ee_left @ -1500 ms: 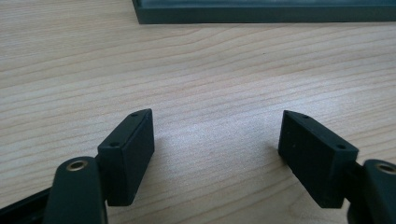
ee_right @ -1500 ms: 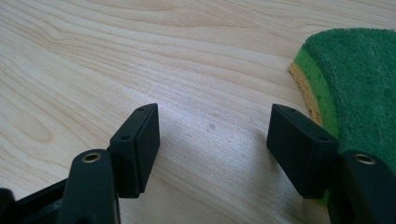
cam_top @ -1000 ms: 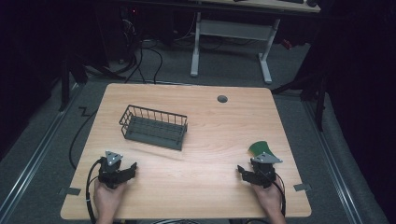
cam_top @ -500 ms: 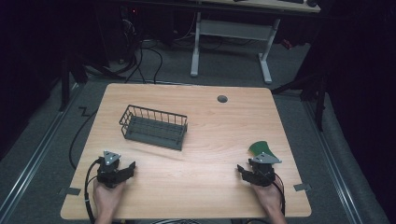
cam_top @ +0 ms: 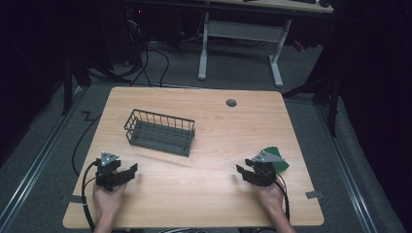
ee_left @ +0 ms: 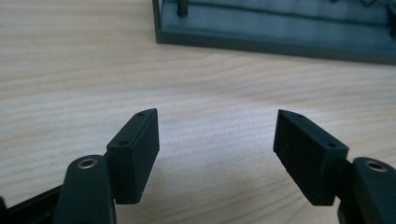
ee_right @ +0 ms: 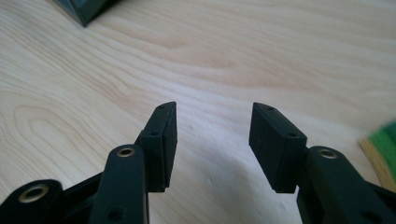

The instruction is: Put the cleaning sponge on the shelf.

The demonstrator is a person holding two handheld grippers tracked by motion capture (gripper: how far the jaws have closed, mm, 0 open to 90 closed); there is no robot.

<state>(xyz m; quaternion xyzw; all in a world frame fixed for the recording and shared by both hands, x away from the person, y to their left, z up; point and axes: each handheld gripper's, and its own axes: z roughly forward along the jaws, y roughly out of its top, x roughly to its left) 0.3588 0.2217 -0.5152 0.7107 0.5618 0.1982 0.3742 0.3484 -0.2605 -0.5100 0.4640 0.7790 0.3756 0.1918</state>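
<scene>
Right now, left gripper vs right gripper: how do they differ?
The left gripper has its jaws wide apart; the right gripper has them narrower, having just been closing. The wire basket lies near the left gripper; a green object sits beside the right gripper. Both hold nothing, low over the table.

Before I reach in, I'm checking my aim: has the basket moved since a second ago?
No. The basket sits where it was, at the same offset left of and nearer than the table's round hole in the high view.
</scene>
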